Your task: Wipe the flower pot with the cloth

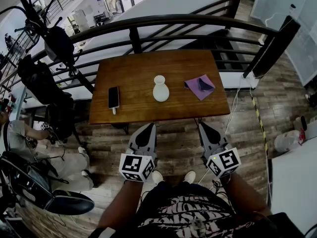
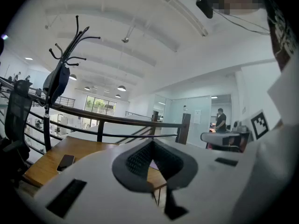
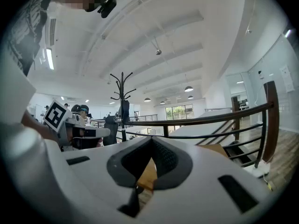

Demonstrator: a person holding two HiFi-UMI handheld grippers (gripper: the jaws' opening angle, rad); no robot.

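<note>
A white flower pot [image 1: 161, 89] stands upright near the middle of the brown wooden table [image 1: 138, 71]. To its right, apart from it, a purple cloth [image 1: 200, 87] lies flat on the tabletop. Both grippers hover side by side over the floor, short of the table's near edge. My left gripper [image 1: 148, 126] points toward the pot, its jaws closed tip to tip [image 2: 152, 143] with nothing between them. My right gripper [image 1: 203, 125] points toward the cloth and is likewise shut and empty [image 3: 152, 141]. Neither gripper touches the pot or the cloth.
A black phone [image 1: 113, 97] lies on the table's left side. A dark metal railing [image 1: 163, 21] runs behind the table, with a coat rack [image 1: 39, 19] at the back left. A seated person [image 1: 20, 133] and a black chair [image 1: 44, 192] are at the left. A white table [image 1: 294, 182] stands at the right.
</note>
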